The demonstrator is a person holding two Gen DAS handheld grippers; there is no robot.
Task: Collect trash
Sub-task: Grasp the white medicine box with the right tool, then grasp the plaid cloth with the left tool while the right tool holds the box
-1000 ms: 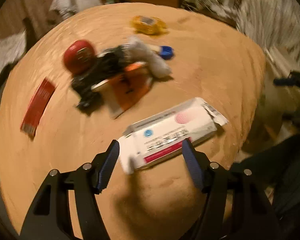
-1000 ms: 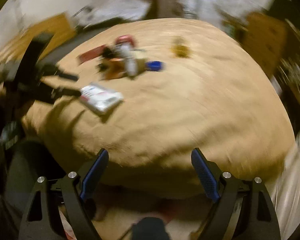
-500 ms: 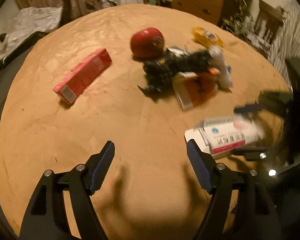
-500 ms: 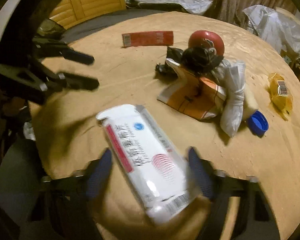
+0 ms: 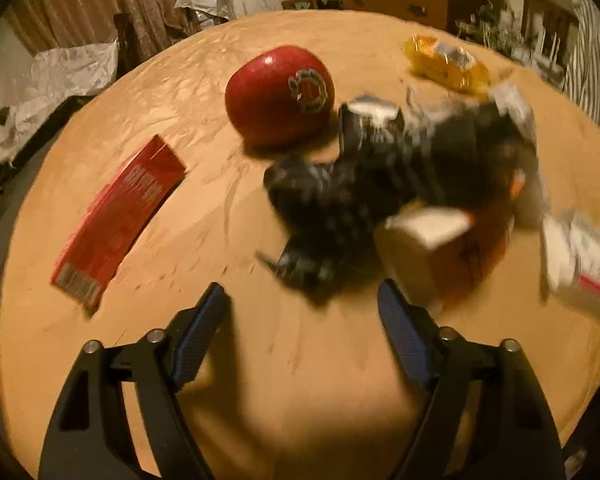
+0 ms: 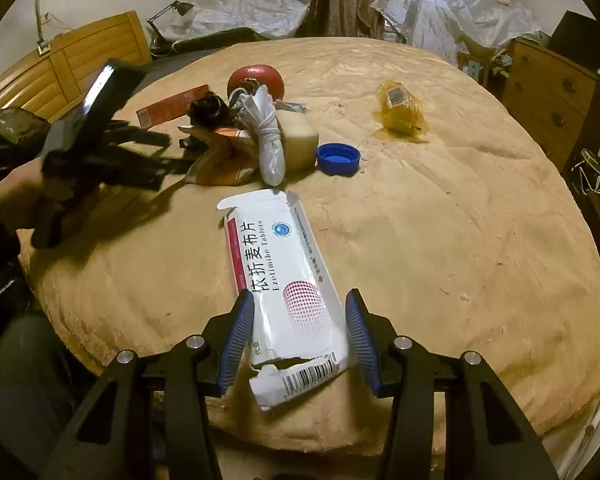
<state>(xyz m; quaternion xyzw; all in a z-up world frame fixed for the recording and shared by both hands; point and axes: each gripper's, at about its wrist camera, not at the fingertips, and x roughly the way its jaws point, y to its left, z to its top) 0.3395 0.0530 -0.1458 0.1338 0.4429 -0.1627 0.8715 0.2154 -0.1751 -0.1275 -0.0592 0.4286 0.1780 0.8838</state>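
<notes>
Surroundings: crumpled black wrapper (image 5: 364, 200) ahead of empty, part-open left gripper (image 5: 302, 310) | right gripper (image 6: 300, 316): jaws just closing, straddling white cardboard tablet box (image 6: 284, 276), lower centre; contact indeterminable.

table cover (image 6: 440, 216): tan
tablet box (image 6: 284, 276): white, red stripe, dotted red circle, black print, barcode
long box (image 5: 120, 216): red
apple (image 5: 280, 96): red with sticker
bottle cap (image 6: 338, 158): blue
wrapper (image 6: 398, 114): yellow, clear
crumpled bag (image 5: 380, 184): black
gripper pads (image 6: 240, 336): blue, ribbed
</notes>
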